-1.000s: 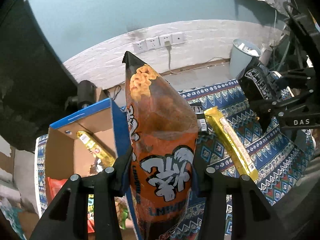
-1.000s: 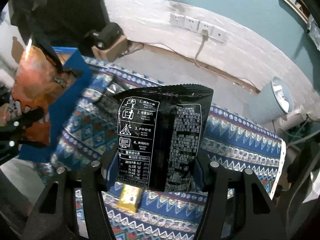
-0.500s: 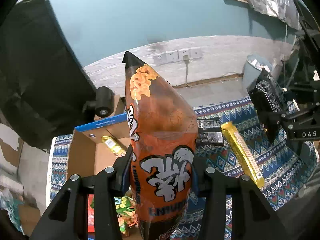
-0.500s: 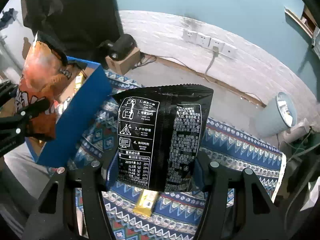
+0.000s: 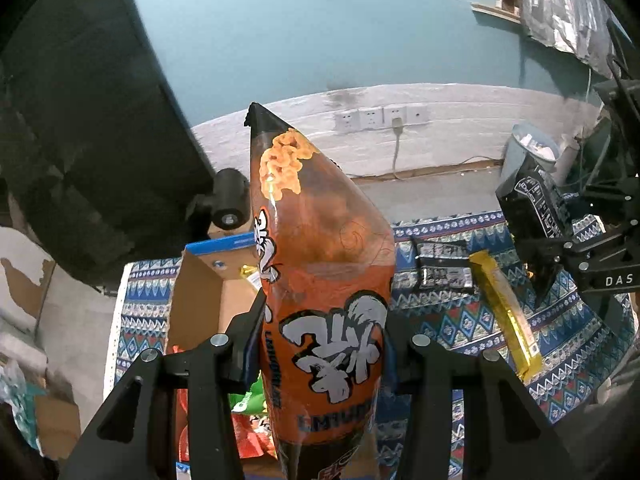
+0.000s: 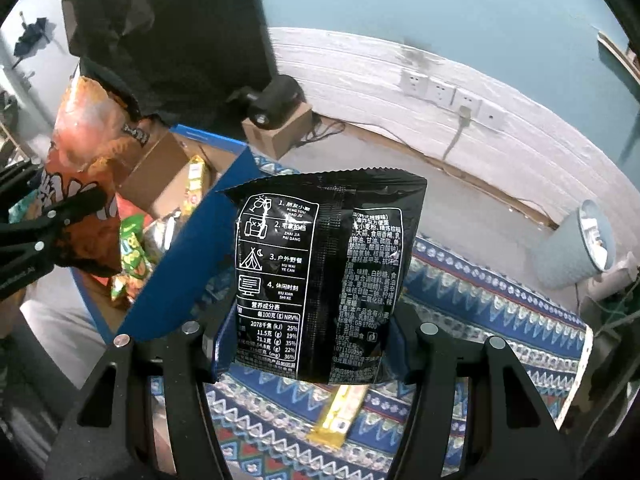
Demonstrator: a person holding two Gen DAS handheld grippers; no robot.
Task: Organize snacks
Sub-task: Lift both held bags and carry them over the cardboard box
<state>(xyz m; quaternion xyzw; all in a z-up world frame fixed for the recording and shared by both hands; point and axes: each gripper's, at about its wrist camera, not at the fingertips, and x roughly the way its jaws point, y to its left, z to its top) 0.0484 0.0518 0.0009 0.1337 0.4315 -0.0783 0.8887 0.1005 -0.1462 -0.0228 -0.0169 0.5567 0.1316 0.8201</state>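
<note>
The left tongs gripped a tall orange snack bag above the blue-edged cardboard box, while the right tongs clasped a black snack packet over the patterned cloth.

Snack packets crowd the blue box; its top stands open.

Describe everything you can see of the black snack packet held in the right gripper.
The black snack packet is a glossy plastic pouch, sealed, with crimped top edge and a vertical back seam. White printed text, four small icons and a nutrition table face the camera. It stands upright, lifted above the patterned cloth, clamped at its lower sides between the right gripper's fingers. Nothing else touches it.
</note>
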